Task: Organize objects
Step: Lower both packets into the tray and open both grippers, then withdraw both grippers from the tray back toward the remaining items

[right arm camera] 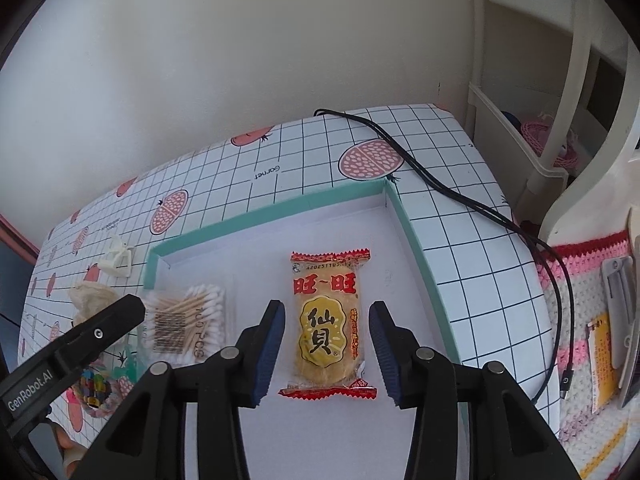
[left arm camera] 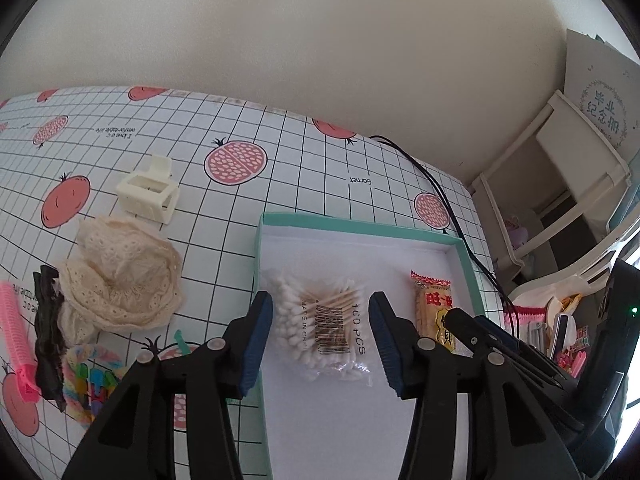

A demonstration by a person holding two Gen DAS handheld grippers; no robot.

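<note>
Teal-rimmed tray on the desk holds two items: one cotton-swab bag marked "100 PCS", between the wide-open left claw, and one rice-cracker packet between the wide-open right claw. Bare tray floor lies toward 12 o'clock.

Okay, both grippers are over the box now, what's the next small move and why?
Probably swing the left gripper left toward the hair clip on the tablecloth. Both grippers are open and empty, the cotton swabs and rice cracker already lie in the box, and the clip is still outside.
</note>
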